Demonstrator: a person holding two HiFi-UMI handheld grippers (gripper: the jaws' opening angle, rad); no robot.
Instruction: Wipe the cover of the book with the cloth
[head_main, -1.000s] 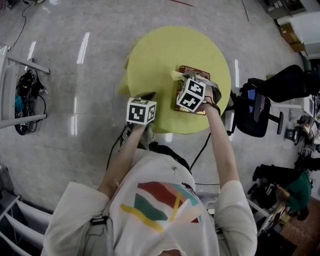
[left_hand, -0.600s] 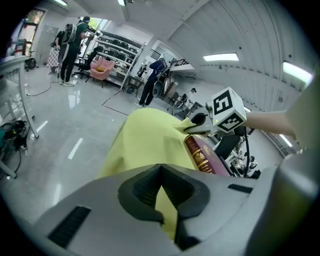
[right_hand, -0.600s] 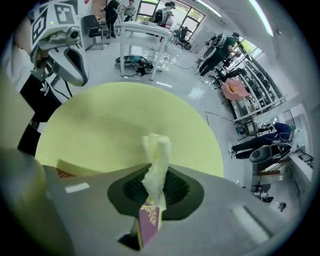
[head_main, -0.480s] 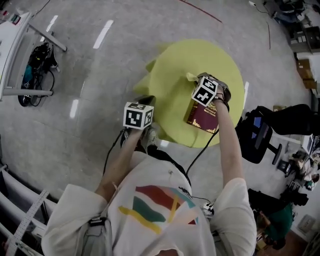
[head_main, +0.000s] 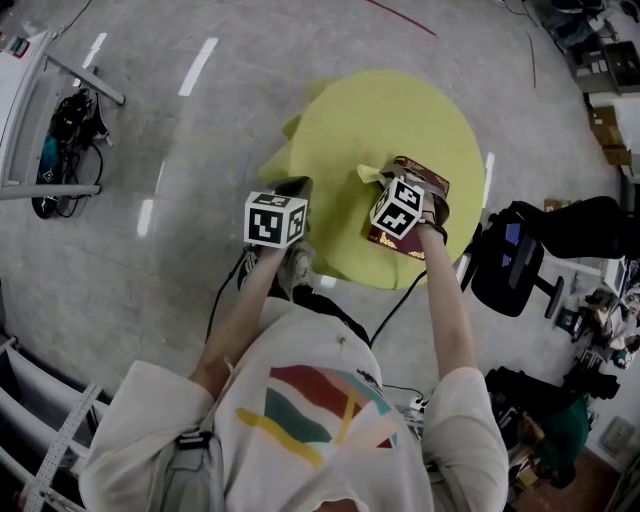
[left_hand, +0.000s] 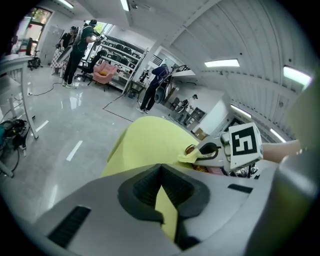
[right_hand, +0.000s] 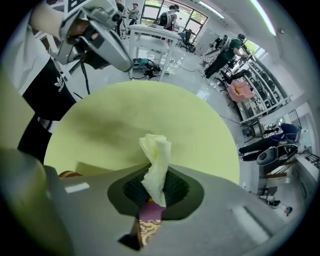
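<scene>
Maroon with gold ornament, the book (head_main: 428, 178) lies near our yellow counter's (head_main: 400, 110) right edge. Our right tongs (right_hand: 155, 192) pinch the pale cloth (right_hand: 156, 160) over it. Our left tongs (left_hand: 161, 187) are clenched empty beside the counter, and a black chair (head_main: 505, 260) stands nearby.

The head view looks steeply down from above the person (head_main: 320, 420) onto the table (head_main: 400, 120). Both gripper views sit low and close, looking across that same table.
</scene>
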